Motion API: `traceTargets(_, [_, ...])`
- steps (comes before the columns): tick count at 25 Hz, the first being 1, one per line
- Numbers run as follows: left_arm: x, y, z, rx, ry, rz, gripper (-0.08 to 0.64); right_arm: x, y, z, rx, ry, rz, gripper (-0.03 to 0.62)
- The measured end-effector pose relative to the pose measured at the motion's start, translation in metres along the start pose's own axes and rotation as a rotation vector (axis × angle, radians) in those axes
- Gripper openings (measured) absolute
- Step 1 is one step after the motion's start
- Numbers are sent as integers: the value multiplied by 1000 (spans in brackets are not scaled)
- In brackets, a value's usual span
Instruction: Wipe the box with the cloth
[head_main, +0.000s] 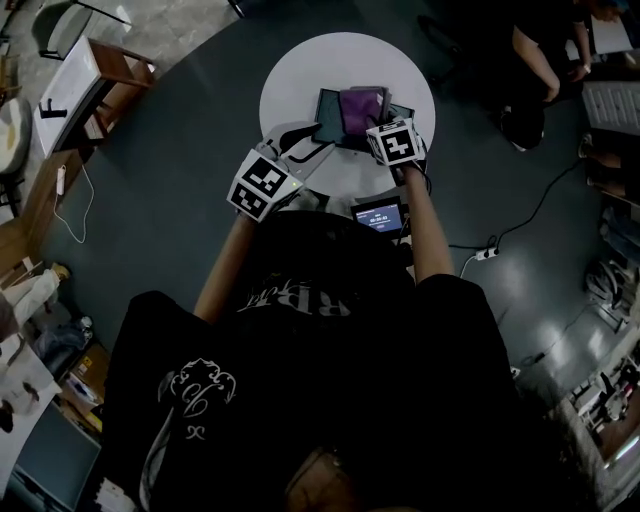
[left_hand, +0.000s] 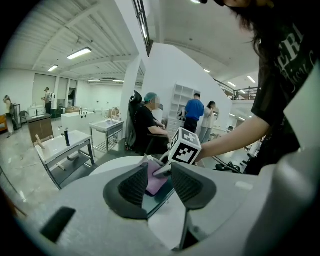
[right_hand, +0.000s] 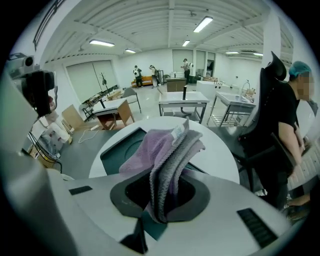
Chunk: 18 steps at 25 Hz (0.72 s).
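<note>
A flat dark teal box (head_main: 328, 112) lies on the round white table (head_main: 300, 70). A purple cloth (head_main: 362, 108) is draped over the box's right part. My right gripper (head_main: 378, 118) is over the box, shut on the cloth. In the right gripper view a bunched fold of the cloth (right_hand: 165, 150) rises from between the jaws of my right gripper (right_hand: 162, 197), with the box (right_hand: 120, 150) beneath. My left gripper (head_main: 305, 140) is at the box's near left corner. In its own view the left gripper (left_hand: 157, 187) has the box edge (left_hand: 160, 197) between its jaws, and the cloth (left_hand: 156, 180) shows behind.
A small device with a lit screen (head_main: 380, 215) sits at the table's near edge. A person in black (right_hand: 285, 130) sits close to the table's right side. A power strip with a cable (head_main: 485, 253) lies on the floor at the right. Wooden furniture (head_main: 110, 70) stands at the far left.
</note>
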<state>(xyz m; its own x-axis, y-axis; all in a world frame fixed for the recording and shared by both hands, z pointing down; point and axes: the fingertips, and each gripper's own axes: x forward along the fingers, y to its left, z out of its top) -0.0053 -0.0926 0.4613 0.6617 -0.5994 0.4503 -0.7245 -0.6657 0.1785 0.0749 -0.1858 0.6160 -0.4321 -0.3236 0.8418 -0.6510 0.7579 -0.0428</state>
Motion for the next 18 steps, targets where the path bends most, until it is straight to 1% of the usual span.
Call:
traceTargets(5, [14,-10,3,21,8,-68,146,-24,-39,-31,62,38,-86,57])
traceTargets(9, [19,-13,4,28,11,-99,146,-45,-65,-54,101,71,-156,57])
traceTargets(11, [22,-12,2,30,13,-105,146,-52,-73,-63,138,69,-160,57])
traceTargets(13, [23,-10,-1,30,19,-102,136,-55,-74,-66,153,67,-161,57])
traceTargets(16, [23,-8,-2,23,22,-88,130,-61,-68,-56,125,54,-163,57])
traceTargets(18, [21,-7,-3,14,18,-77,130,-69,-56,-43,111,17,-150,57])
